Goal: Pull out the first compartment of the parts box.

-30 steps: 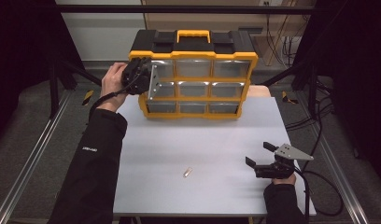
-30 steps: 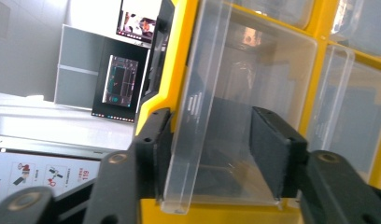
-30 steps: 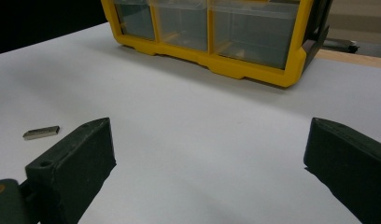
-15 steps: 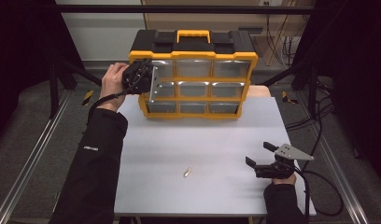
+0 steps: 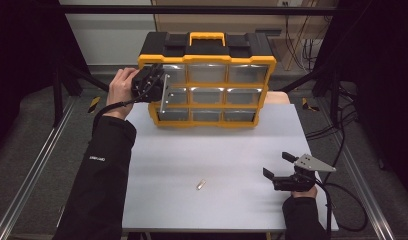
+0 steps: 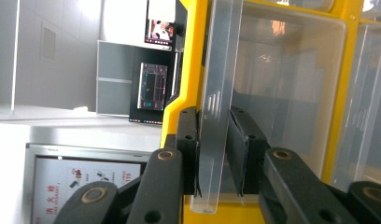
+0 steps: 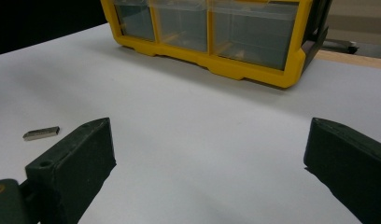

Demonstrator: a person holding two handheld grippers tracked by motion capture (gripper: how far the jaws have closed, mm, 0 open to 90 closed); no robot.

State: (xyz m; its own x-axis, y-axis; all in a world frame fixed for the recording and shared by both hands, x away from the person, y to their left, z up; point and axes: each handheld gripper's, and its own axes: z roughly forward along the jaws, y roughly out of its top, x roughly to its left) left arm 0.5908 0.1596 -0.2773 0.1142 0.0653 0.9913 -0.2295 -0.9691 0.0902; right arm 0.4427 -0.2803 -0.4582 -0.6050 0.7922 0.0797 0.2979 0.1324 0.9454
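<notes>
From above I am watching my left hand-held gripper (image 5: 159, 90) at the organizer (image 5: 207, 80); its own view is showing the jaws, just closing, pinching a clear drawer front (image 6: 219, 107), while my right hand-held gripper (image 5: 277, 172) is hovering wide open, empty.

Open table in front of the organiser, blocked only at the back.

The yellow organiser (image 5: 207, 82) stands upright across the far edge of the white table (image 5: 182, 150) and walls off that side. In front of the organiser the tabletop is bare, except for a small metal piece (image 5: 201, 184) lying well in front of it. The left gripper (image 5: 159, 90) sits at the organiser's left end, jaws clamped on a clear drawer front (image 6: 216, 107). The right gripper (image 5: 279, 172) rests well in front of the organiser's right end, jaws wide apart.
</notes>
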